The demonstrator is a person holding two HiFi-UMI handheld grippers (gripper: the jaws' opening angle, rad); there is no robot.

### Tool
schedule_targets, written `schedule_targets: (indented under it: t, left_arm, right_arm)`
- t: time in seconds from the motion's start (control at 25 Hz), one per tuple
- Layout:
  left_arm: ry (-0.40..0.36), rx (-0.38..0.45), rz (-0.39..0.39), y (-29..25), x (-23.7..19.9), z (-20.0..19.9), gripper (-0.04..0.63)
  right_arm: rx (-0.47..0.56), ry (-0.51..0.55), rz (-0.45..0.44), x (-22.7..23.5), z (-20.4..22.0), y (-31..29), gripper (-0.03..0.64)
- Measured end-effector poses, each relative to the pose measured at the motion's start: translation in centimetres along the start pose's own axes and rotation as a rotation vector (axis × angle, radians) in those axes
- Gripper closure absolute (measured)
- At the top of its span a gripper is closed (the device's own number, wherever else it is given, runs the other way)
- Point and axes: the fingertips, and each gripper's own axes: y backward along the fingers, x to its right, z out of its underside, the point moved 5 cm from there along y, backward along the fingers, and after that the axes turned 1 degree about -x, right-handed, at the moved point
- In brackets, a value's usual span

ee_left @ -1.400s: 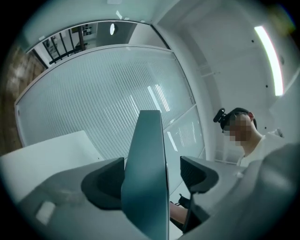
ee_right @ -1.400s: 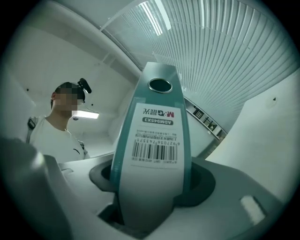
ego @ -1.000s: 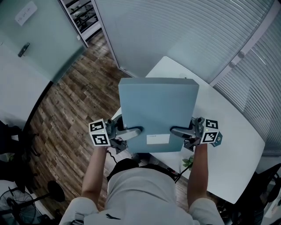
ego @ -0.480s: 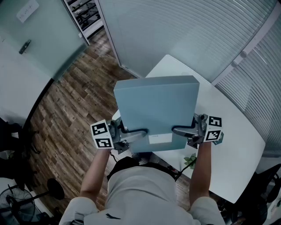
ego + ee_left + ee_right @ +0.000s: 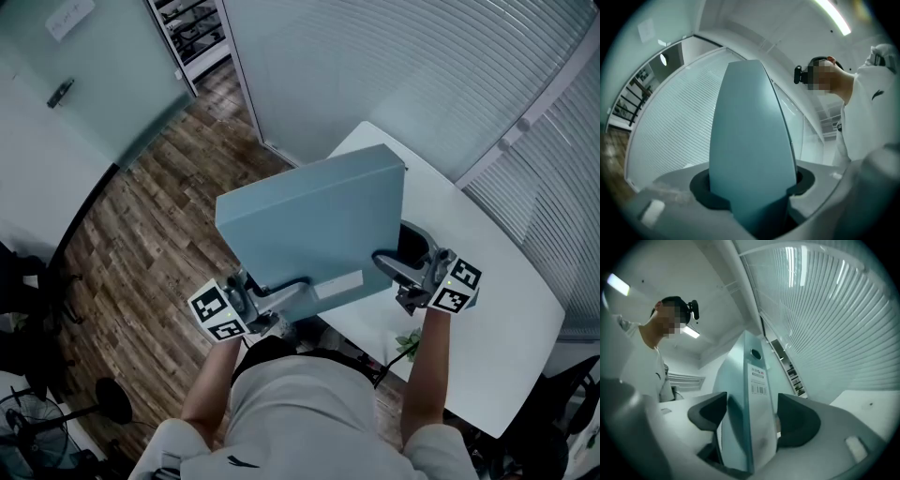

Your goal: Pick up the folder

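I find the thick blue-grey box folder [image 5: 309,230] lifted, tilted, off the white tabletop's [image 5: 487,309] edge, clamped by my left gripper [image 5: 284,291], jaws closing, and right gripper [image 5: 389,268], jaws opening; pick-up appears complete.

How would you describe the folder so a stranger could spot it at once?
Find the white table beside the slatted wall. Tilted in the air over its near edge is the folder: a big slab, pale blue where the table is white and the floor brown, with a white label on its spine.
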Motion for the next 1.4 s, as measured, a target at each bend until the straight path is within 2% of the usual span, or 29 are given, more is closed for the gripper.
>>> schedule_targets:
  t: [0.04,0.16,0.2,0.28,0.4,0.52,0.64,0.72,0.84,1.04,1.4]
  left_arm:
    - [-0.039,0.015,-0.052,0.6,-0.1,-0.6,0.293]
    - [-0.194,0.048,-0.246,2.5,0.0,-2.7,0.293]
    - [-0.251,0.053,-0.318,3.1,0.1,-3.4,0.293]
    - [-0.358,0.051,-0.463,4.2,0.3,-4.5,0.293]
    - [-0.445,0.061,-0.622,5.8,0.0,-4.9,0.293]
    - [-0.422,0.102,-0.705,6.9,-0.7,-4.7,0.293]
    - [-0.412,0.124,-0.775,7.1,-1.1,-4.1,0.293]
    - [-0.421,0.123,-0.802,7.0,-1.1,-3.4,0.293]
    - [-0.420,0.111,-0.797,6.7,-1.2,-3.0,0.293]
    - [-0.440,0.086,-0.782,6.3,-1.3,-3.0,0.293]
    - [-0.436,0.080,-0.774,6.1,-1.0,-3.5,0.293]
  right_arm:
    - [0.029,0.031,0.065,0.1,-0.6,0.4,0.306]
    - [0.113,0.120,0.268,0.0,-2.5,2.2,0.352]
    - [0.137,0.136,0.339,-0.2,-3.0,2.9,0.400]
    - [0.175,0.129,0.481,-0.3,-3.5,4.0,0.617]
    - [0.206,0.099,0.634,-0.3,-2.9,5.4,0.627]
    - [0.205,0.109,0.738,-0.3,-1.8,6.3,0.628]
    - [0.190,0.159,0.792,-0.5,-0.7,6.9,0.629]
    - [0.185,0.172,0.815,-0.5,0.3,7.1,0.629]
    - [0.166,0.178,0.825,-0.1,1.2,6.4,0.629]
    - [0.082,0.286,0.854,0.0,1.7,5.1,0.628]
    - [0.044,0.304,0.841,-0.8,1.8,4.4,0.627]
